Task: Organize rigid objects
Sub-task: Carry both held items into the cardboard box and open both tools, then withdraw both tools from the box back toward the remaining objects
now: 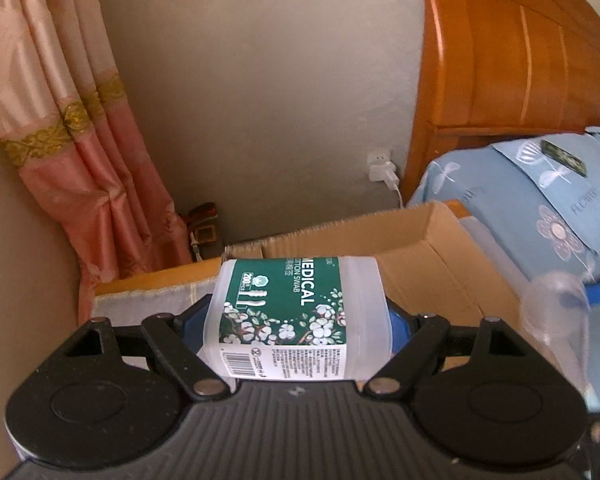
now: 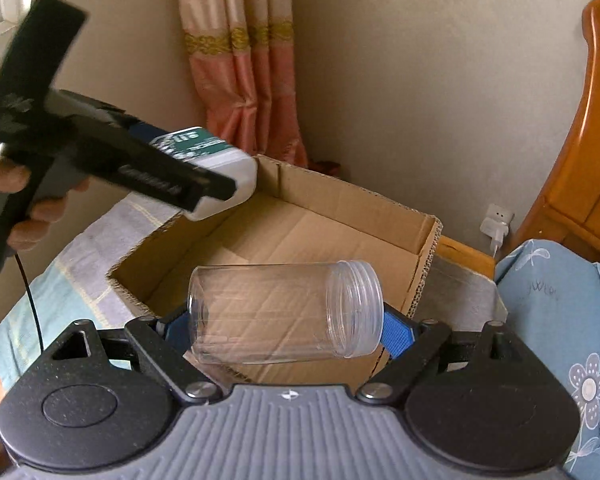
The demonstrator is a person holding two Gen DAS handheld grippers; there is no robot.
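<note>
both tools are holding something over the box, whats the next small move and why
Probably lower the right tool a little, so the clear jar it grips sideways sinks into the open cardboard box right below it. The box floor there looks bare, and the left tool with the cotton swab tub is off at the far corner.

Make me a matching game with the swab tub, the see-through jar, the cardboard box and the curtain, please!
Things:
1. cotton swab tub
2. clear jar
3. cardboard box
4. curtain

Descriptions:
A. open on top
B. pink with a gold band
C. held in the left gripper
D. held sideways in the right gripper, no lid

Pairs: 1-C, 2-D, 3-A, 4-B
</note>
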